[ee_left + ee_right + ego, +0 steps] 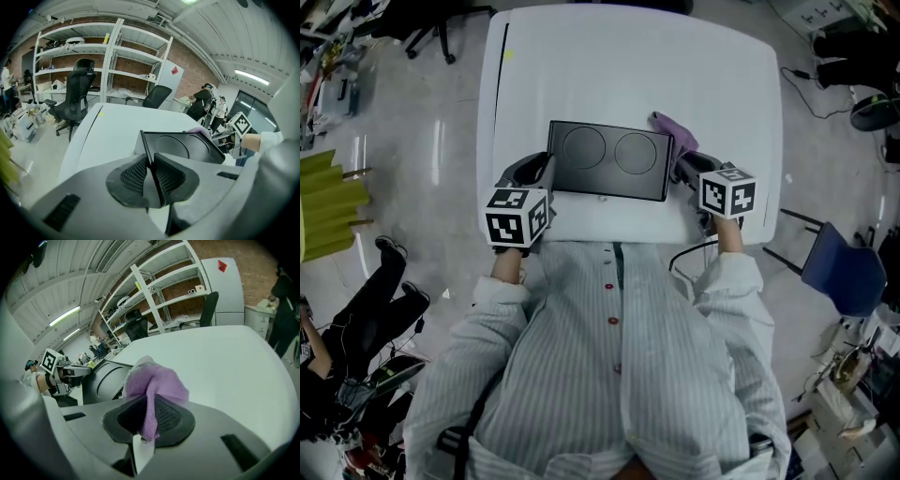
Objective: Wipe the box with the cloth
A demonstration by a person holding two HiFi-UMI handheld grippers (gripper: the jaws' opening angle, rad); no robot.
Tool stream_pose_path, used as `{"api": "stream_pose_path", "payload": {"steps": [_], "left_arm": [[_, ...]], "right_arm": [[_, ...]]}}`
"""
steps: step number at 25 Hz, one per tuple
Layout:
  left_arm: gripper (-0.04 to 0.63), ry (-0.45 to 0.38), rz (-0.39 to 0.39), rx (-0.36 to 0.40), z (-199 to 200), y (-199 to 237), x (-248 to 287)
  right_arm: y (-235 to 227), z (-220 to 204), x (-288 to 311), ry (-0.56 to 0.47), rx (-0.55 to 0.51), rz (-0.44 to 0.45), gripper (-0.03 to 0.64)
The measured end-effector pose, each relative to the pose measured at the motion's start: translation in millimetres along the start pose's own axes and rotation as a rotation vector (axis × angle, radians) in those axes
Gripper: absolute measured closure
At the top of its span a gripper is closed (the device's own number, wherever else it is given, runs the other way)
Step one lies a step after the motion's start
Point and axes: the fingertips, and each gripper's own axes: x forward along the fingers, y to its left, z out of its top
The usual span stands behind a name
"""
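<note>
A flat black box [609,159] with two round recesses lies on the white table [712,75] near its front edge. My left gripper [539,169] is shut on the box's left rim [146,151], which stands between the pads. My right gripper [682,164] sits at the box's right side, shut on a purple cloth [152,387]. The cloth [672,129] bunches up over the box's right far corner. In the right gripper view the box [105,378] lies to the left of the cloth.
Office chairs [75,101] and shelving [117,56] stand beyond the table's far side. People [204,103] stand at the far right of the room. A blue chair [839,267] is by the table's right. Cables [825,94] lie on the floor.
</note>
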Motion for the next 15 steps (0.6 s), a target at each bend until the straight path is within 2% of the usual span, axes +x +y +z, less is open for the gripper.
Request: {"api": "stream_pose_path", "payload": {"steps": [5, 11, 15], "left_arm": [[0.560, -0.007, -0.009, 0.002, 3, 2, -3], [0.558, -0.011, -0.022, 0.003, 11, 50, 8], [0.558, -0.014, -0.026, 0.008, 8, 42, 6]], "right_arm": [[14, -12, -12, -0.019, 0.017, -0.039, 0.569], [43, -12, 19, -0.017, 0.035, -0.059, 0.569], [51, -33, 4, -0.031, 0.066, -0.072, 0.569]]}}
